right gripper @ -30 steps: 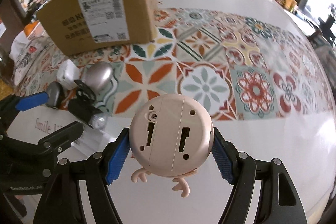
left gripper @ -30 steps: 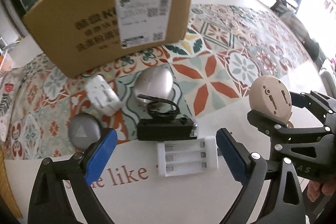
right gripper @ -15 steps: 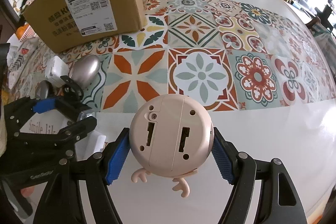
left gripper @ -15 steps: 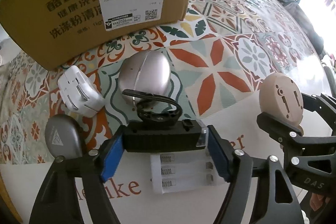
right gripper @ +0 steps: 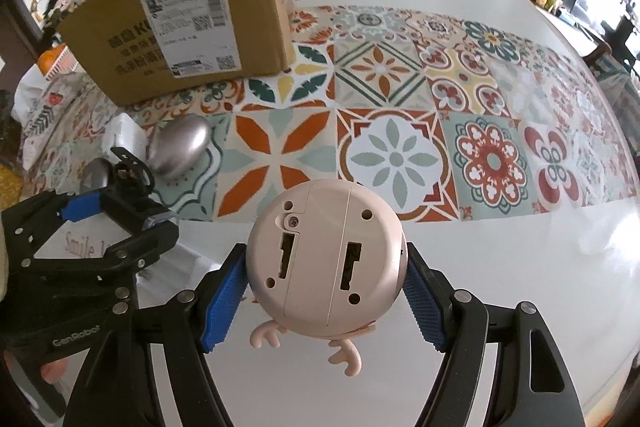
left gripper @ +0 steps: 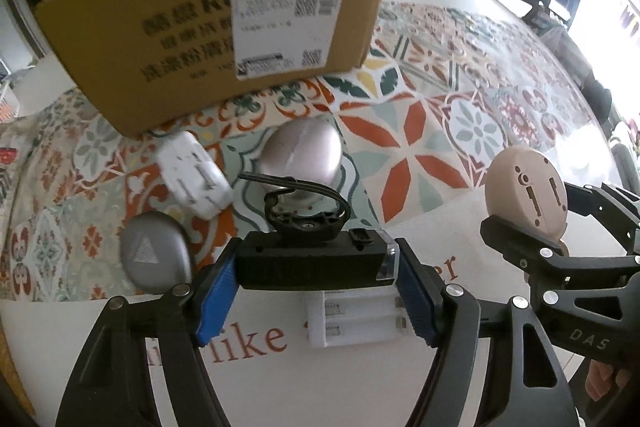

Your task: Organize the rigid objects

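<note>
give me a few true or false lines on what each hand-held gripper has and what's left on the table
1. The left hand-held gripper clamps a black light. True.
2. The right hand-held gripper is empty. False: it holds a round pink toy.
3. The white battery case lies inside the cardboard box. False: it lies on the table, below the left hand-held gripper.
4. A silver egg lies on the patterned mat. True.
5. The white plug is stacked on the grey case. False: they lie apart.
</note>
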`<action>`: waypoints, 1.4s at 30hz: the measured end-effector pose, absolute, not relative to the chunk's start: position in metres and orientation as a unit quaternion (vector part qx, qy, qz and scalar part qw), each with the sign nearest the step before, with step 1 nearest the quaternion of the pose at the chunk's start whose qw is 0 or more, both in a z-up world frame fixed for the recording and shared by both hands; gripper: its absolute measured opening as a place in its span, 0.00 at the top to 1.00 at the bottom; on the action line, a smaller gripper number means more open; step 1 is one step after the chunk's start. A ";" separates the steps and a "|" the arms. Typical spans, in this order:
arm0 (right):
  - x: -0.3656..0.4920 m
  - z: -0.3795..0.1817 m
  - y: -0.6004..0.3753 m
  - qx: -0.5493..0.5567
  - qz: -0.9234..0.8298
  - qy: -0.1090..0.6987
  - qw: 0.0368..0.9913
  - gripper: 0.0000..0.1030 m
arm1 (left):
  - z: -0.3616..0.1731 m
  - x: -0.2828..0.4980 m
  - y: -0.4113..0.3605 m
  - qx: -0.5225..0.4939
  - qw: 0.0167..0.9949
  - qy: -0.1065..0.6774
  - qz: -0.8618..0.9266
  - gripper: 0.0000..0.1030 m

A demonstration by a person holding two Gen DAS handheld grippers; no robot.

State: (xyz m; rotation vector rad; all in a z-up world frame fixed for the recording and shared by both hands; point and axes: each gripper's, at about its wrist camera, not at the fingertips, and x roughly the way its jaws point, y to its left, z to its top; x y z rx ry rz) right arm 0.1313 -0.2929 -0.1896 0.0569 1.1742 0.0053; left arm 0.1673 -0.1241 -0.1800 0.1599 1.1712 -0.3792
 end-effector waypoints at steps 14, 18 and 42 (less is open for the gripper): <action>0.129 -0.143 -0.267 0.008 0.019 0.508 0.861 0.28 | -0.121 0.164 -0.095 0.063 0.855 0.492 -0.149 0.30; 0.127 -0.129 -0.260 0.007 0.021 0.493 0.870 0.29 | -0.104 0.162 -0.087 0.060 0.865 0.477 -0.141 0.30; 0.143 -0.042 -0.220 -0.002 0.050 0.382 0.923 0.28 | -0.018 0.172 -0.043 0.050 0.915 0.386 -0.104 0.30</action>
